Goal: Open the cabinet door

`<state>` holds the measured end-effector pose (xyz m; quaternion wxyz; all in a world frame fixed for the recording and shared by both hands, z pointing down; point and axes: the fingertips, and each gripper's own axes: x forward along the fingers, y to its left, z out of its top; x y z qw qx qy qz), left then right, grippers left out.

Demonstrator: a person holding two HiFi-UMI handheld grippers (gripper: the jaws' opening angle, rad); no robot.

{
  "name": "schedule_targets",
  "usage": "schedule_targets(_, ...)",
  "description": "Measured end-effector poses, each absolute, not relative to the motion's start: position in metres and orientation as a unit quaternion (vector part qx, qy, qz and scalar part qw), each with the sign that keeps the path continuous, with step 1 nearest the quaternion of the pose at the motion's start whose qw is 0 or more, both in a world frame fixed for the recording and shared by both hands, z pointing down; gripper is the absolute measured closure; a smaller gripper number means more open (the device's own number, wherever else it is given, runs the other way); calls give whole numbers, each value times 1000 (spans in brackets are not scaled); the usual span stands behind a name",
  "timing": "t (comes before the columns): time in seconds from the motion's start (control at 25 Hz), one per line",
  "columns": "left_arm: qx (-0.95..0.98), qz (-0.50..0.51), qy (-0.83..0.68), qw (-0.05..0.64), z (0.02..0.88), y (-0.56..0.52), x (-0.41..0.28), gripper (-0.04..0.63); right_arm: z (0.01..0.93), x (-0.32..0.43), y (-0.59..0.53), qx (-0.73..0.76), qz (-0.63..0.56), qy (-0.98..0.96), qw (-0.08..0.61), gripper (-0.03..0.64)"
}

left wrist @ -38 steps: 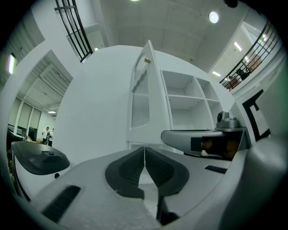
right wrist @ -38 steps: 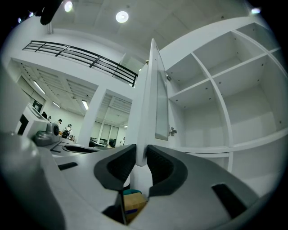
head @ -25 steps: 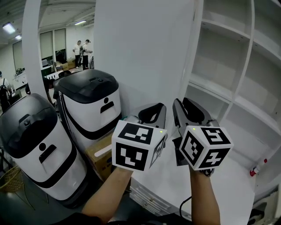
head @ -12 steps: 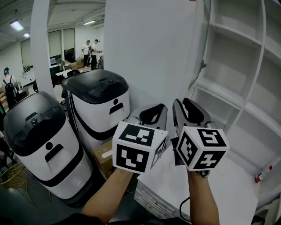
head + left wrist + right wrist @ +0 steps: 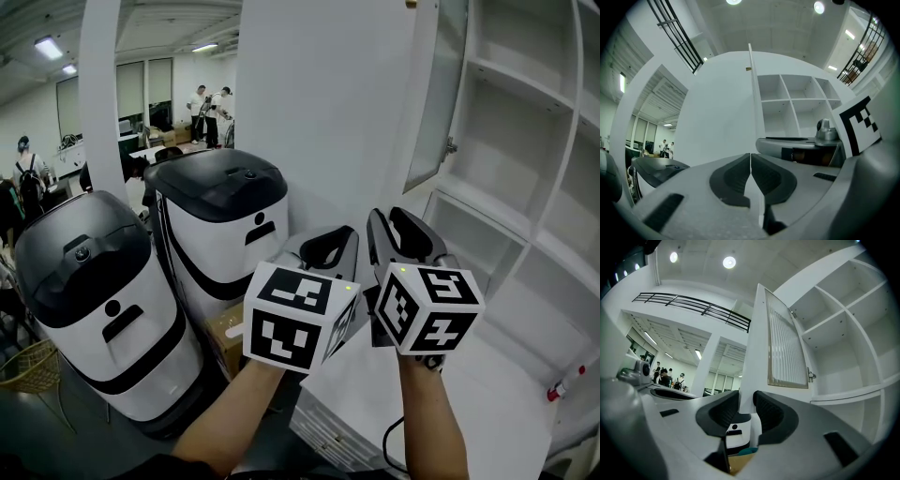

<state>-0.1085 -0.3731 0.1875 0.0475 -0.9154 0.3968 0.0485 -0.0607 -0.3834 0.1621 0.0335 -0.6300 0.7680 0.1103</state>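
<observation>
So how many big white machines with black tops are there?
2. One white machine stands at the left, nearer us; the other machine stands behind it, beside the open cabinet door. The door may hide more.

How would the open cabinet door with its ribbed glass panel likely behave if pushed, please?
The open cabinet door probably swings rigidly as one flat slab. Its ribbed glass panel looks fragile, so push gently.

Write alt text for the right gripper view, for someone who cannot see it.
The right tongs, which have just been opening, stand apart with the edge of the open cabinet door showing in the gap between them. Right of the door are empty white shelves.
</observation>
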Motion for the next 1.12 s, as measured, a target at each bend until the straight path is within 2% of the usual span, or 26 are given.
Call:
schedule_targets(0.56, -910, 41, 411, 46, 195, -375, -121, 577, 163, -71, -398, -620, 111, 776, 21, 488)
schedule_targets(1.12, -926, 41, 376, 20, 208, -366, -94, 577, 177, -53, -373, -621, 88, 778, 9, 489)
